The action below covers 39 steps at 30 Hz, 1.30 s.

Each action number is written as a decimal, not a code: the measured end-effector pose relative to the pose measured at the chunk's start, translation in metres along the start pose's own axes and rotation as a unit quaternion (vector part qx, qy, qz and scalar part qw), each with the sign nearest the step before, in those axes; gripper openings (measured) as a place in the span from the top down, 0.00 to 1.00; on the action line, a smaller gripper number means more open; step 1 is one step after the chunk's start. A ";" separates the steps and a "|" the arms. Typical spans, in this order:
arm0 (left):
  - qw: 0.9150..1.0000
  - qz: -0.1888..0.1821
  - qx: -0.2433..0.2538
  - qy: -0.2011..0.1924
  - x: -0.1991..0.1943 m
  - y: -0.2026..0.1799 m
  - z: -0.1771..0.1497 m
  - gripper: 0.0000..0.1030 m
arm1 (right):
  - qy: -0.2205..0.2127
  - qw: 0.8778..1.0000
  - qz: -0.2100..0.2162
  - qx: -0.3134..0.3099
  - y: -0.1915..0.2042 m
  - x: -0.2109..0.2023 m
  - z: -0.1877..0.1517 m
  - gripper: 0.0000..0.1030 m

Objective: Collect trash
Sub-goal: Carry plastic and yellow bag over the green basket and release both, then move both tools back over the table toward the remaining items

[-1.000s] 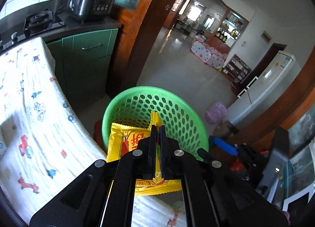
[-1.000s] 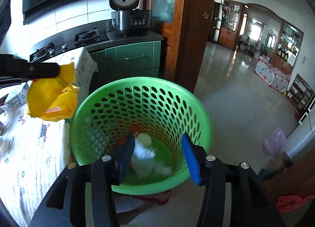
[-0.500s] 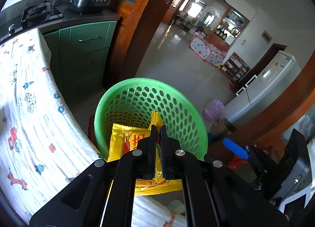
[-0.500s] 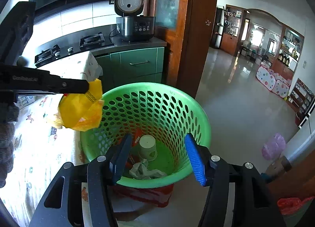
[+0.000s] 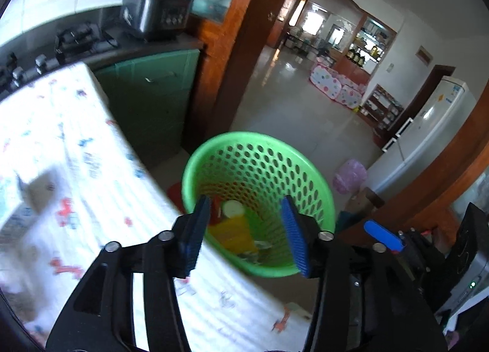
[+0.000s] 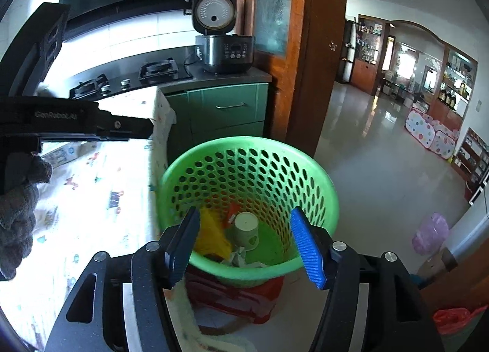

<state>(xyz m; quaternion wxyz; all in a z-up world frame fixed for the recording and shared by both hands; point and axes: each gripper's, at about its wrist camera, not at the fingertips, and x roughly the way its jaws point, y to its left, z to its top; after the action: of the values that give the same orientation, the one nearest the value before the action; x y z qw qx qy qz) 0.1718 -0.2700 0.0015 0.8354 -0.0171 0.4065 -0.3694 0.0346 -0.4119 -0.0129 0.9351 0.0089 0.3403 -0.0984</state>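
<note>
A green perforated basket (image 5: 318,187) (image 6: 324,187) stands on the floor beside the table. Inside it lie a yellow snack wrapper (image 5: 235,234) (image 6: 214,236), a white paper cup (image 5: 233,208) (image 6: 246,229) and crumpled paper (image 6: 240,258). My left gripper (image 5: 244,236) hovers above the basket's near rim, its jaws opening with nothing between the pads. My right gripper (image 6: 247,245) hangs over the basket too, jaws also opening and empty. From the right wrist view, the left gripper (image 6: 91,122) shows at the left edge, held by a gloved hand (image 6: 18,214).
A table with a cartoon-print cloth (image 5: 76,168) (image 6: 91,199) lies left of the basket, with a carton (image 6: 59,153) on it. A red bag (image 6: 238,297) sits under the basket. Behind are green cabinets (image 6: 226,110), a rice cooker (image 6: 224,49) and a wooden door post (image 5: 241,46).
The left gripper opened and let go of the yellow wrapper, which now lies in the basket. The right gripper opened wider. Both hands drew back and up a little.
</note>
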 end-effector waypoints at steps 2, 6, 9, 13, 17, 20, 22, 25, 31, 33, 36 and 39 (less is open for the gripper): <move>1.000 0.013 0.003 -0.010 -0.021 0.004 -0.003 0.47 | -0.007 1.000 0.011 -0.009 0.011 -0.010 -0.001 0.38; 0.999 0.045 0.007 -0.029 -0.066 0.015 -0.011 0.44 | -0.016 0.999 0.040 -0.023 0.034 -0.028 -0.005 0.31; 0.996 0.074 0.006 -0.042 -0.103 0.028 -0.019 0.41 | -0.019 0.997 0.063 -0.037 0.055 -0.039 -0.008 0.30; 0.992 0.117 0.005 -0.056 -0.149 0.050 -0.032 0.37 | -0.018 0.993 0.102 -0.054 0.085 -0.052 -0.011 0.29; 0.987 0.148 0.004 -0.065 -0.190 0.079 -0.046 0.35 | -0.021 0.987 0.131 -0.093 0.124 -0.064 -0.015 0.25; 0.983 0.172 0.010 -0.061 -0.213 0.101 -0.061 0.34 | -0.027 0.982 0.143 -0.123 0.147 -0.071 -0.015 0.23; 0.981 0.185 0.016 -0.052 -0.223 0.115 -0.071 0.34 | -0.029 0.978 0.154 -0.138 0.162 -0.074 -0.014 0.22; 0.977 0.209 0.039 -0.030 -0.227 0.130 -0.085 0.34 | -0.024 0.974 0.169 -0.152 0.177 -0.072 -0.010 0.22; 0.973 0.229 0.037 0.001 -0.230 0.158 -0.106 0.34 | -0.019 0.970 0.178 -0.164 0.196 -0.067 -0.006 0.21; 0.975 0.222 0.024 -0.001 -0.232 0.163 -0.111 0.34 | -0.017 0.971 0.176 -0.163 0.197 -0.064 -0.005 0.21; 0.975 0.221 0.028 0.000 -0.231 0.162 -0.113 0.34 | -0.014 0.972 0.172 -0.161 0.197 -0.060 -0.004 0.21; 0.975 0.220 0.033 -0.001 -0.232 0.158 -0.113 0.34 | -0.013 0.972 0.170 -0.161 0.194 -0.058 -0.004 0.21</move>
<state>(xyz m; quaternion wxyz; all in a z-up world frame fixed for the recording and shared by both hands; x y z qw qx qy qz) 0.0968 0.0218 0.0284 0.8969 0.1001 0.3868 -0.1897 0.0251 -0.2105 0.0112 0.9318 -0.0849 0.3326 0.1182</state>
